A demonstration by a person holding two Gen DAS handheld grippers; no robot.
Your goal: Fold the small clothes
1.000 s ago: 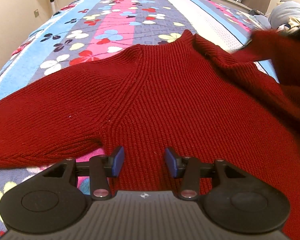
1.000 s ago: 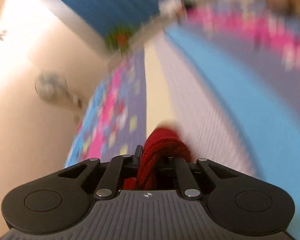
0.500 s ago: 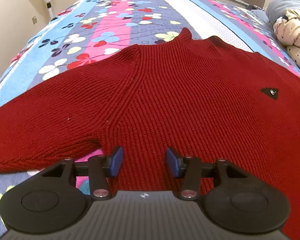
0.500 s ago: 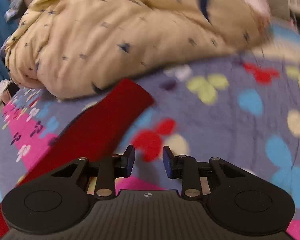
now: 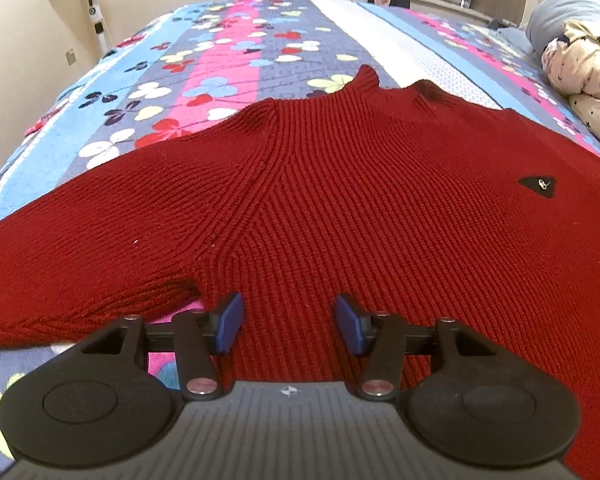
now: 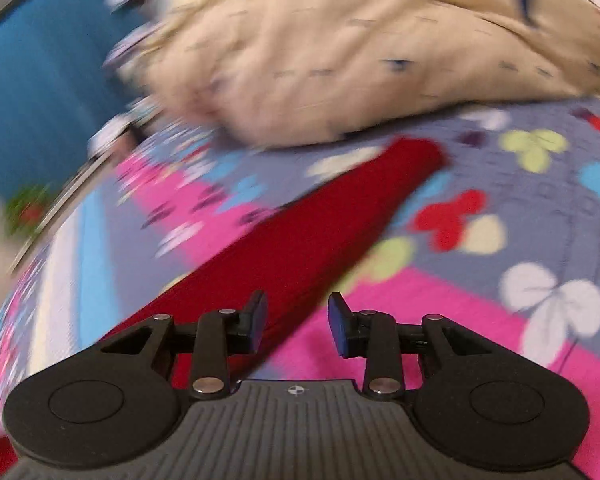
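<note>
Dark red ribbed sweater [image 5: 340, 208] spread flat on the floral bedspread, one sleeve [image 6: 340, 216] seemingly outstretched toward the bedding

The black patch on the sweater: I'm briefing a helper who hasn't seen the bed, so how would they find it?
On the flowered bedspread lies a dark red knit sweater, spread flat. Near its right side, toward the star-print bedding, sits the black patch. It is a small triangle with a pale emblem, the only non-red mark on the knit.

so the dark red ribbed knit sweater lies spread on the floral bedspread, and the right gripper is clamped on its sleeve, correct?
Not clamped. In the right wrist view the right gripper has just been opening, and its jaws stand apart above the sleeve, gripping nothing. The dark red ribbed knit sweater does lie spread on the floral bedspread.
</note>
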